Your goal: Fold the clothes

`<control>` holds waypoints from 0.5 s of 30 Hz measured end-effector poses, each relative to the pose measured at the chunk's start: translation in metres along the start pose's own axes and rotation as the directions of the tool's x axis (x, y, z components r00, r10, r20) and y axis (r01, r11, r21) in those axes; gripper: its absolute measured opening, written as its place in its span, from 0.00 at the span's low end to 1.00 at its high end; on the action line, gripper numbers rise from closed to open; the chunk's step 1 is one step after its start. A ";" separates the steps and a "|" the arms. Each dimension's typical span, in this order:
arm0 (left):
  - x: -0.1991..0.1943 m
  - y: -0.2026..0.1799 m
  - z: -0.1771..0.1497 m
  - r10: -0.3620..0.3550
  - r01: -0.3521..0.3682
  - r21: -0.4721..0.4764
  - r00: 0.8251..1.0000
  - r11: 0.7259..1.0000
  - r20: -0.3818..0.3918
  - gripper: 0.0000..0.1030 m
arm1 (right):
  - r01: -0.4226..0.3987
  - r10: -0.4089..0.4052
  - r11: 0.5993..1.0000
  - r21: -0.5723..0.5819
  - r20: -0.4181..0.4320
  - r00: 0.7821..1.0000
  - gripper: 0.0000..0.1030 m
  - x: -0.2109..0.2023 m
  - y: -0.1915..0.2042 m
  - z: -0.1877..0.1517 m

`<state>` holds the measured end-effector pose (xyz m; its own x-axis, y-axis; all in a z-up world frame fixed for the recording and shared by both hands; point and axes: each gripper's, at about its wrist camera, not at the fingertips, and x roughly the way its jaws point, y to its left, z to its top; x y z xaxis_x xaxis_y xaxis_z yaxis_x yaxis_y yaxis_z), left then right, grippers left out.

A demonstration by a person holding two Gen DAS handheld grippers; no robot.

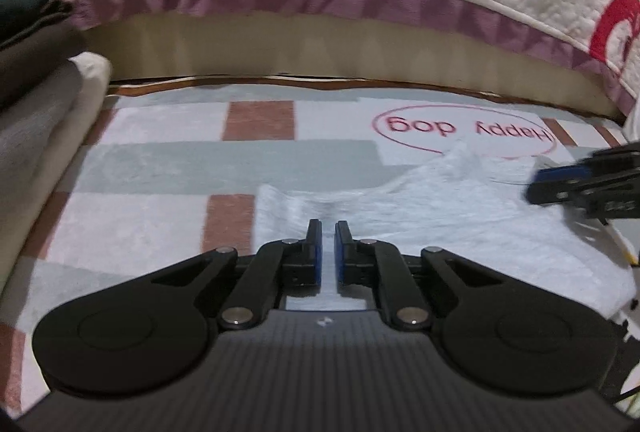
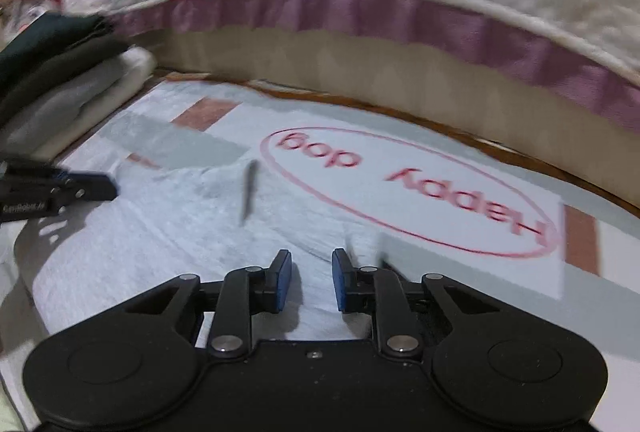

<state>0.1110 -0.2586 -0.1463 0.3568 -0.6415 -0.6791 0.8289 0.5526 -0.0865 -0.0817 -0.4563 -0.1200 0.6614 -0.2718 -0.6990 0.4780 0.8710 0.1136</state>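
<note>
The white garment [image 1: 420, 208] lies at twelve o'clock of the nearly closed, empty left gripper [image 1: 328, 228]; the right gripper [image 2: 312, 260] gapes empty: pinch both near corners evenly.

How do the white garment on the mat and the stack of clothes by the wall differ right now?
The white garment lies spread and rumpled, one layer, under both grippers; the stack of clothes is already folded and piled. The garment is white; the stack mixes dark green, grey and cream pieces. Both rest on the checked mat.

dim warm indoor light; strong fisheye bending at edges; motion blur, heavier in right wrist view.
</note>
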 end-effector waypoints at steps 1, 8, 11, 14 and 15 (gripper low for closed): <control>-0.006 0.004 0.001 0.019 -0.019 -0.018 1.000 1.000 0.004 0.08 | 0.021 -0.022 0.998 0.058 0.022 0.999 0.35 -0.011 -0.006 -0.003; -0.066 0.047 -0.003 -0.035 0.020 -0.349 0.999 0.937 -0.037 0.27 | -0.128 0.138 0.839 0.529 0.019 0.990 0.44 -0.083 -0.055 -0.079; -0.075 0.058 -0.030 -0.164 0.092 -0.522 0.982 0.848 -0.092 0.34 | -0.134 0.210 0.678 0.723 -0.016 0.978 0.50 -0.091 -0.061 -0.114; -0.084 0.059 -0.046 -0.174 0.082 -0.563 0.978 0.822 -0.112 0.41 | -0.048 0.231 0.553 0.832 -0.097 0.968 0.50 -0.076 -0.053 -0.131; -0.086 0.059 -0.052 -0.173 0.075 -0.573 0.978 0.816 -0.118 0.41 | -0.089 0.257 0.495 0.864 -0.048 0.965 0.50 -0.075 -0.053 -0.134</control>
<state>0.1064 -0.1432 -0.1303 0.1544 -0.6602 -0.7351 0.4567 0.7074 -0.5394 -0.2337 -0.4273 -0.1684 0.7333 -0.0184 -0.6796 0.6776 0.1018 0.7284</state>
